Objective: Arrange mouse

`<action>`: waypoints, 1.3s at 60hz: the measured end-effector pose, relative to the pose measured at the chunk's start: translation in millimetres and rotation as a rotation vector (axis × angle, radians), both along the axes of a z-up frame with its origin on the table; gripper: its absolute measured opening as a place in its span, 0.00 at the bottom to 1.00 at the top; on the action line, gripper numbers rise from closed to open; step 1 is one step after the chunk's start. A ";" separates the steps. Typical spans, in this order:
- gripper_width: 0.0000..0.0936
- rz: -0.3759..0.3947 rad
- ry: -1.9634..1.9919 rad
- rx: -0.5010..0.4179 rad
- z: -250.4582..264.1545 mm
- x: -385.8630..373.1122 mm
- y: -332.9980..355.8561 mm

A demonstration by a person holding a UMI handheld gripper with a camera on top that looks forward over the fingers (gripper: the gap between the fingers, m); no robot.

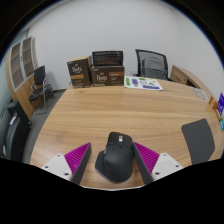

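A dark grey computer mouse (pixel 113 157) sits between my two fingers, low over the wooden table (pixel 120 110) near its front edge. My gripper (pixel 113 162) is shut on the mouse. The left magenta pad (pixel 79 156) and the right magenta pad (pixel 148 156) press against its two sides. The mouse points away from me, with its scroll wheel toward the table's middle. I cannot tell whether its underside touches the table.
Two brown boxes (pixel 80 72) and a black box (pixel 107 60) stand at the table's far edge. Papers (pixel 143 83) lie at the far right. Office chairs stand behind the table (pixel 150 62), at the left (pixel 12 130) and at the right (pixel 198 138).
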State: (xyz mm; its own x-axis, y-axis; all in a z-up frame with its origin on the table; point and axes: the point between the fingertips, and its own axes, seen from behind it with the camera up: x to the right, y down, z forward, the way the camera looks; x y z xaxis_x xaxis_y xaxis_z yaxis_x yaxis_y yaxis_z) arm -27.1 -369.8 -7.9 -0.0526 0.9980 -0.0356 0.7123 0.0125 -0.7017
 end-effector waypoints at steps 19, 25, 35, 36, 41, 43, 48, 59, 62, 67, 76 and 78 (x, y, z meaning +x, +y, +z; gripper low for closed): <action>0.47 0.006 0.023 -0.003 0.1 -9.3 4.2; 0.40 0.034 0.029 -0.004 0.9 -9.7 -0.3; 0.38 0.014 0.022 -0.024 1.3 -7.0 0.8; 0.37 0.013 0.021 -0.031 1.5 -6.3 -0.4; 0.37 -0.001 0.005 -0.043 4.2 -1.8 0.0; 0.37 0.001 0.008 -0.046 7.2 -0.8 2.2; 0.37 -0.013 0.017 -0.056 23.2 0.3 10.8; 0.38 -0.041 0.090 -0.046 91.7 -14.5 66.7; 0.37 -0.059 0.122 -0.027 113.3 -20.5 94.4; 0.38 -0.087 0.164 0.016 140.2 -29.4 146.8; 0.37 -0.170 0.187 0.074 159.3 -33.0 247.6; 0.37 -0.182 0.175 0.076 157.2 -29.4 266.2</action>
State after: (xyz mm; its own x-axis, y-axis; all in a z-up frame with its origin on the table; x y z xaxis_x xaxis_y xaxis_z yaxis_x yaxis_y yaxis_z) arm -56.6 -103.6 149.3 0.1291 0.9911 0.0333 0.5751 -0.0475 -0.8167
